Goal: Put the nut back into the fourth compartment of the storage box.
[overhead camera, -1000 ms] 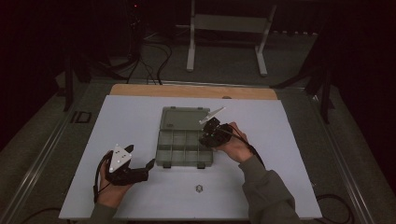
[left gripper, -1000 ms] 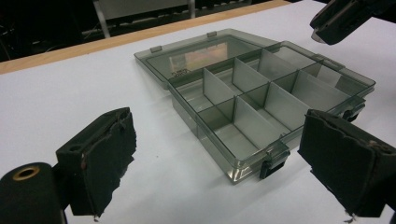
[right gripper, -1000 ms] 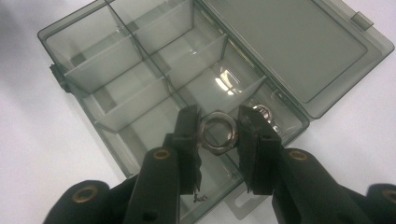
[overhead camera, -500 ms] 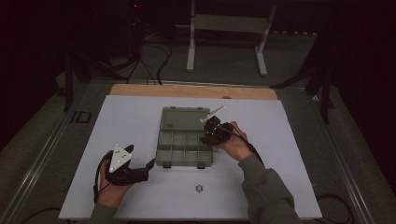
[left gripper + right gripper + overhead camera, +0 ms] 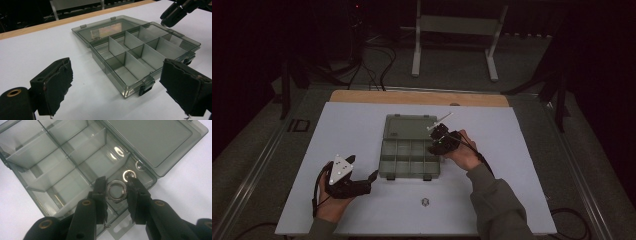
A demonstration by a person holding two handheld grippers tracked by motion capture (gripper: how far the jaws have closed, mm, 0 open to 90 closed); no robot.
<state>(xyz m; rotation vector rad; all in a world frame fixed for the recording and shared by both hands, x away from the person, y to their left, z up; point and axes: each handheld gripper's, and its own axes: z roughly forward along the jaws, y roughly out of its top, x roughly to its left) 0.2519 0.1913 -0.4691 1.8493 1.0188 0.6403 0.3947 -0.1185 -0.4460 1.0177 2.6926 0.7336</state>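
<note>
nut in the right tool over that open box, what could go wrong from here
1. The right tool pinches the nut only by its outer edges, above a divider of the box. A slip could send it into the wrong compartment.
2. A nut already lies in the corner compartment; one dropped from height may bounce out onto the table.
3. The left tool is open beside the box, not gripping it, so a bump could shift the box.
</note>
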